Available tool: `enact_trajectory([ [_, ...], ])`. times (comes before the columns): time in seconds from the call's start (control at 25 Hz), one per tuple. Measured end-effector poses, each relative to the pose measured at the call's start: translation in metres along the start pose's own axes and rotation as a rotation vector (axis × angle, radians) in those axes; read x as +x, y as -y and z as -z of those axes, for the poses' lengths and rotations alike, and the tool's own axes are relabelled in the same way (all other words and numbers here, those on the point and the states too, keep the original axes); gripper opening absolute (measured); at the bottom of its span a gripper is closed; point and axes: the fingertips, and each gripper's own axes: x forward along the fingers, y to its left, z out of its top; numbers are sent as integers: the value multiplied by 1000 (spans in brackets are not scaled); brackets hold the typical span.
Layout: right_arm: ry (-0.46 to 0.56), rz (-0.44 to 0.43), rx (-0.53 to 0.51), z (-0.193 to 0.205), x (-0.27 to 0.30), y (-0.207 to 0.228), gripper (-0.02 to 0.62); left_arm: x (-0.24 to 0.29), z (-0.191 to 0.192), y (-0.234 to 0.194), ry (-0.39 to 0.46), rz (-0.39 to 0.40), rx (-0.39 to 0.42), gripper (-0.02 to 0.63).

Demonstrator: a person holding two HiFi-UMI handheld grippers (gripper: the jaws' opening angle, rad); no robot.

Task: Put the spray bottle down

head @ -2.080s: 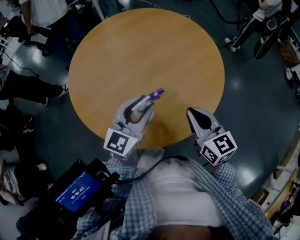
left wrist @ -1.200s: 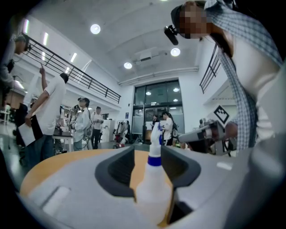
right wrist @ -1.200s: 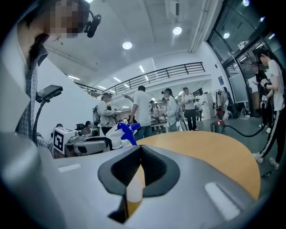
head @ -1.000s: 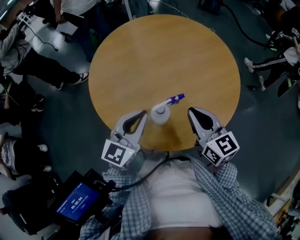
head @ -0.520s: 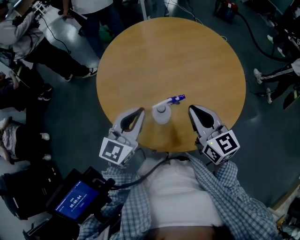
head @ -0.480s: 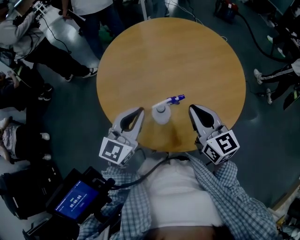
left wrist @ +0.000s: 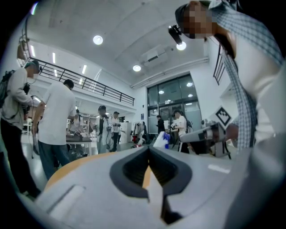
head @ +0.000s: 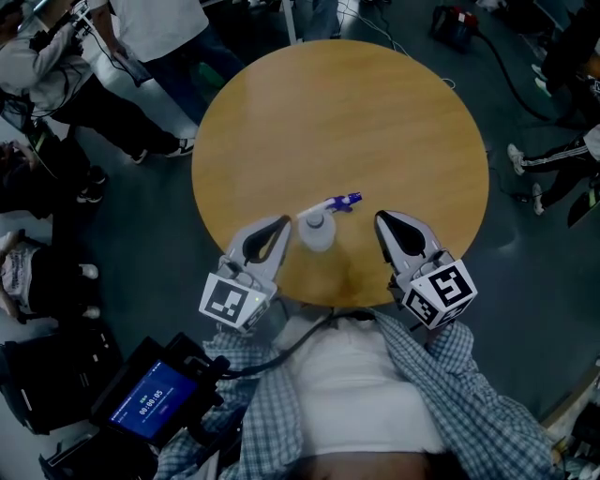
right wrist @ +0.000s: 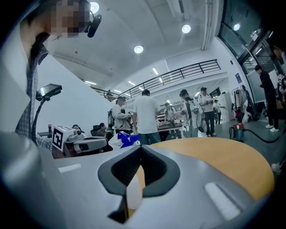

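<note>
A clear spray bottle (head: 316, 231) with a blue-purple nozzle (head: 348, 200) stands upright on the round wooden table (head: 347, 112), near its front edge, free of both grippers. My left gripper (head: 280, 224) sits just left of the bottle, shut and empty. My right gripper (head: 382, 219) is a little farther off on the bottle's right, also shut with nothing in it. In the left gripper view the bottle (left wrist: 161, 139) shows beyond the closed tips (left wrist: 149, 146), to their right. The right gripper view has the bottle (right wrist: 125, 138) left of the closed tips (right wrist: 140, 145).
Several people stand on the floor around the table's far-left side (head: 141, 37). Cables and a dark bag (head: 457, 21) lie on the floor at the back right. A device with a blue screen (head: 150, 398) hangs at my lower left.
About two seconds ago my left gripper held the bottle tilted over the table. Now the bottle stands alone and the left gripper has drawn back to its left. The right gripper has barely moved.
</note>
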Motion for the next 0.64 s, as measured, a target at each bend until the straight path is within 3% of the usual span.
enact_trajectory([
  [0.64, -23, -14, -8, 4, 1, 0, 2, 2, -1, -3, -35, -22, -6, 2],
])
